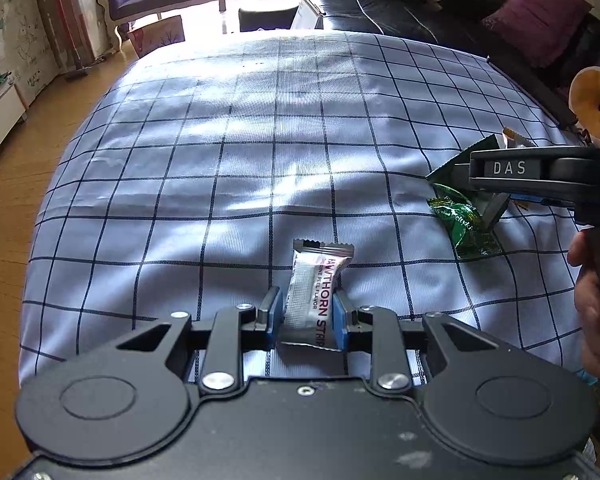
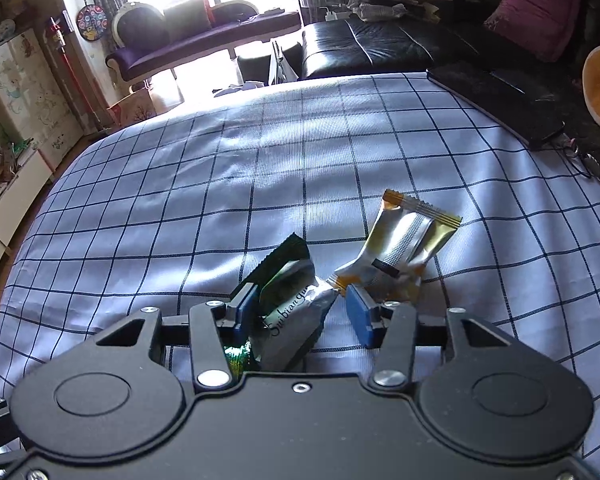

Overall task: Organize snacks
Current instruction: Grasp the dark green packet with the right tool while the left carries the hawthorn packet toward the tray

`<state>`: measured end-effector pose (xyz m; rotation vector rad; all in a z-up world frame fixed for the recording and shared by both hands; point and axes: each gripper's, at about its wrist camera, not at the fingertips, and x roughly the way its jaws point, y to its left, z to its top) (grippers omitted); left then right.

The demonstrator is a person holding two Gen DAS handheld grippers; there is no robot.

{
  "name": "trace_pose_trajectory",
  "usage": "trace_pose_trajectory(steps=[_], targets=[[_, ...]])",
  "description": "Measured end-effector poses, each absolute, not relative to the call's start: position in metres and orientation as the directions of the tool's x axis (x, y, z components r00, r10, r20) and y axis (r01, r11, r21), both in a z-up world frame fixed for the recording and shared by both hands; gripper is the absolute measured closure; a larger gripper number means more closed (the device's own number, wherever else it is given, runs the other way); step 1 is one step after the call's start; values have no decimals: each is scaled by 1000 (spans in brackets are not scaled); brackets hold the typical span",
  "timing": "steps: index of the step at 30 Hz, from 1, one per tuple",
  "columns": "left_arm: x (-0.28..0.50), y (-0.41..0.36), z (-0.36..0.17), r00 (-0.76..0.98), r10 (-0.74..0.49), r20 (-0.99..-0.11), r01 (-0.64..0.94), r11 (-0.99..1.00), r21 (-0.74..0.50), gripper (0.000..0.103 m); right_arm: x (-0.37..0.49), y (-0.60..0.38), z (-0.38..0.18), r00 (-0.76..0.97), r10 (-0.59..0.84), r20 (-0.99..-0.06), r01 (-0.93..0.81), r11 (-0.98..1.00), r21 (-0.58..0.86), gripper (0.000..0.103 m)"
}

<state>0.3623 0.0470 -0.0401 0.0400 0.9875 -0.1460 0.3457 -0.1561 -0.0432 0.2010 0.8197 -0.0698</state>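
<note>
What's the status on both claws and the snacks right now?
Left claw shut on hawthorn strip packet. Right claw open over green packet. Gold packet beside it.

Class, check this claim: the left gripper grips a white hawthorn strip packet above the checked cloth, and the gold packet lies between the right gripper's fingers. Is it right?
Not quite. The left gripper does grip the white hawthorn strip packet above the checked cloth. But the right wrist view shows a silver and green packet between the right gripper's fingers; the gold packet lies beyond them.

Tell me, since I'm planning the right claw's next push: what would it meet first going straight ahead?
Probably the gold-and-silver snack packet just beyond the right claw, which already straddles the silver-green packet; depth is uncertain.
</note>
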Motion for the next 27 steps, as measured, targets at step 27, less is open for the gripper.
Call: trace_pose_trajectory(steps=[27], targets=[[324, 52, 23, 557, -173, -812, 125, 984, -124, 81, 242, -211, 3, 729, 110, -676, 156, 934, 321, 63]])
